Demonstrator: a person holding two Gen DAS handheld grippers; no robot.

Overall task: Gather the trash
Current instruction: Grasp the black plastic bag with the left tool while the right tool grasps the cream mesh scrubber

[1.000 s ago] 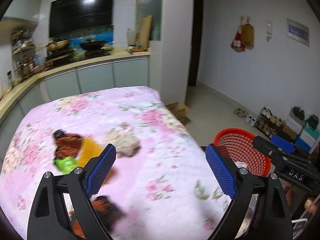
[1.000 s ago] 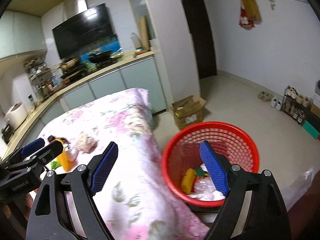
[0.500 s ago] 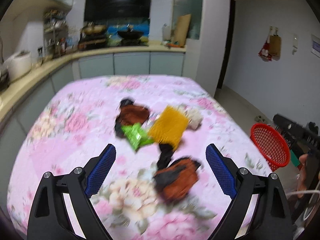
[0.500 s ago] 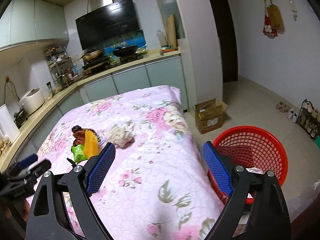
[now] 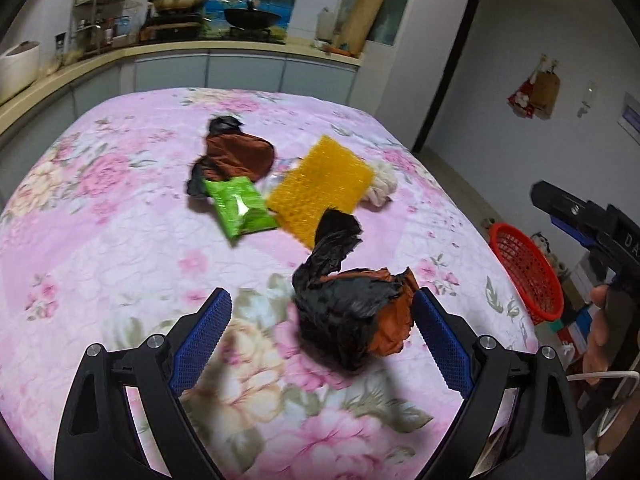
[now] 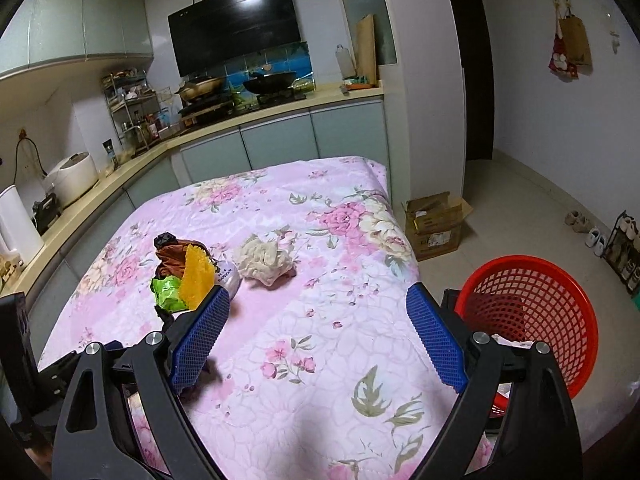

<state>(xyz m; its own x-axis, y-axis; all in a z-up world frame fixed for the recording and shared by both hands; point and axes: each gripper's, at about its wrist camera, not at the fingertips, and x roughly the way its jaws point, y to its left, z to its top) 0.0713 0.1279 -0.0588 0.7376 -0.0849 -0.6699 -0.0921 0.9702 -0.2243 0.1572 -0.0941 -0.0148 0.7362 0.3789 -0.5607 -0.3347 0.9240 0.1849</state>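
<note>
Left claw (image 5: 322, 338): spread, straddling crumpled black-orange wrapper (image 5: 352, 312) on floral table (image 5: 100, 240); lower squarely, pinch its bulk, avoid snagging cloth; right claw (image 6: 318, 338) spread, empty; red basket (image 6: 532, 312) waits beside table.

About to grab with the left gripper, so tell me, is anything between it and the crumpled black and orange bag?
Nothing visible. The left gripper is open, and the crumpled black and orange bag lies on the pink floral cloth just ahead of its fingers, toward the right finger.
</note>
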